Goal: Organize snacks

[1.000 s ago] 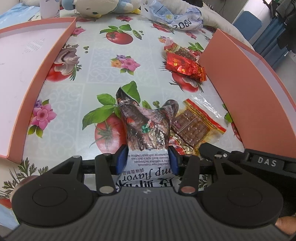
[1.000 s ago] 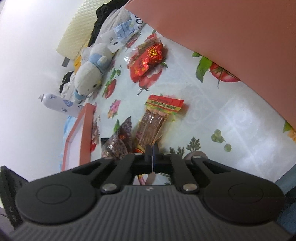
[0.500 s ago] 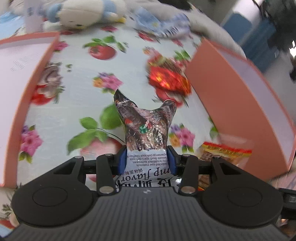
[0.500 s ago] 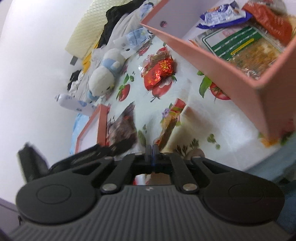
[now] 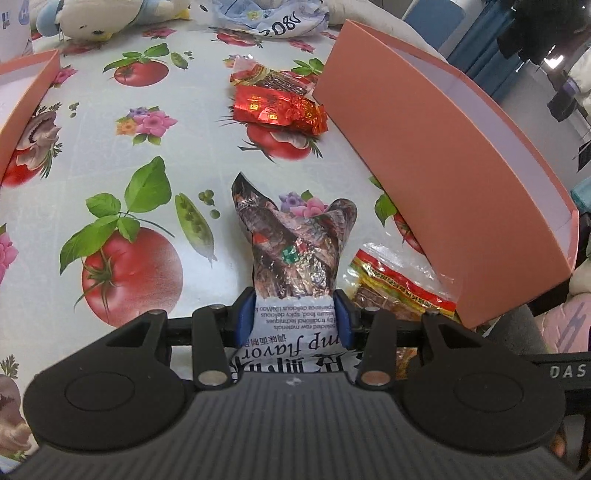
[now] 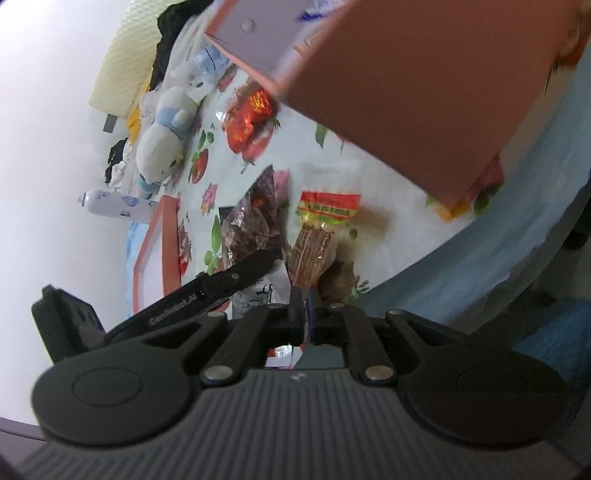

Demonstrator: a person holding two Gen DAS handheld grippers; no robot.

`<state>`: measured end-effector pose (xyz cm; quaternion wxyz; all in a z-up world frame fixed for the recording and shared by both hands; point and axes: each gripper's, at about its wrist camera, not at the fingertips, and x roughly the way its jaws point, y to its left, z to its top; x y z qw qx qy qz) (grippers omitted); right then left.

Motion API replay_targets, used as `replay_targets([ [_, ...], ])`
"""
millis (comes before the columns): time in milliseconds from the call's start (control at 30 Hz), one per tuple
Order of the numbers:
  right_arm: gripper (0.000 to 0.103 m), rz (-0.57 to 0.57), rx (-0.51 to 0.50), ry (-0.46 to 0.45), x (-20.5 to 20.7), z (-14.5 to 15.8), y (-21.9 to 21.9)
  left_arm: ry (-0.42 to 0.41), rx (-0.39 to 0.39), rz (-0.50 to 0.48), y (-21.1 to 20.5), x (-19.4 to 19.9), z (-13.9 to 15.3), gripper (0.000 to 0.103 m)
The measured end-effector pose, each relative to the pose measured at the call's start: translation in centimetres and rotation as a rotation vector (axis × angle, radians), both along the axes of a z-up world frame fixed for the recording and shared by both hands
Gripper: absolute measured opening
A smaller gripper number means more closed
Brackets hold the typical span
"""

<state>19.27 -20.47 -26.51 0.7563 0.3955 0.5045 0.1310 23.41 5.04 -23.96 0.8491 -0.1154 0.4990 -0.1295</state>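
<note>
The left gripper (image 5: 293, 317) clamps its blue pads (image 5: 243, 317) on both sides of a crinkled foil snack packet (image 5: 295, 254), dark brown above and white with printed text near the pads. The packet sticks out forward, above a table (image 5: 192, 122) covered with a cloth printed with tomatoes, flowers and leaves.

Just to the right of that packet, a clear packet of brown bars with a red and yellow header (image 5: 402, 295) lies flat on the table, against the near corner of a tall pink box (image 5: 436, 155). The box has a pale inside wall and stands along the right side of the table. Farther back, a shiny red foil packet (image 5: 277, 107) lies on a second red packet, close to the box's far end. At the left edge sits a shallow pink tray (image 5: 26, 92). A white and blue plush toy (image 5: 103, 14) and a crumpled plastic bag (image 5: 269, 18) lie at the far end.

From the right wrist view, the right gripper (image 6: 303, 306) points at the near end of the bar packet. Its jaws have just been opening and stand only a thin slit apart, with nothing gripped between them. The pink box looms blurred at the upper right. The left gripper reaches in from the left, holding the brown foil packet beside the bars.
</note>
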Motion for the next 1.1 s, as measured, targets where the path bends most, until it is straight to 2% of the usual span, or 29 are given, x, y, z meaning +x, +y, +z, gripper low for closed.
replay_targets([
  [267,0.011,-0.029,-0.017,-0.024,-0.2,0.2,0.2,0.001,-0.009,-0.002,0.3,0.1,0.0,0.05],
  [333,0.038,-0.056,-0.024,-0.024,-0.3,0.2,-0.3,0.002,-0.01,-0.003,0.3,0.1,0.0,0.05],
  [367,0.064,-0.073,-0.014,-0.033,-0.5,0.2,-0.5,0.001,-0.011,-0.002,0.3,0.1,0.0,0.05],
  [400,0.065,-0.086,-0.004,-0.05,-0.6,0.4,-0.7,0.002,-0.011,-0.002,0.3,0.1,0.0,0.05],
  [467,0.066,-0.084,-0.042,-0.062,-0.4,0.6,-0.6,0.002,-0.013,0.0,0.3,0.2,0.0,0.05],
  [667,0.063,-0.1,-0.046,-0.068,0.4,0.1,-0.6,0.002,-0.018,0.001,0.3,0.1,-0.1,0.05],
  [867,0.062,-0.095,-0.001,-0.071,1.2,-0.7,-0.2,0.003,-0.019,0.0,0.3,0.1,-0.1,0.05],
  [933,0.058,-0.082,0.027,-0.055,1.4,-0.9,0.1,0.003,-0.019,0.001,0.3,0.1,-0.1,0.05],
  [1033,0.05,-0.071,0.008,-0.059,1.5,-0.9,0.6,0.002,-0.023,0.003,0.3,0.1,-0.2,0.05],
  [1100,0.036,-0.074,-0.02,-0.057,1.5,-0.9,0.8,0.004,-0.03,0.006,0.4,0.1,-0.2,0.05],
])
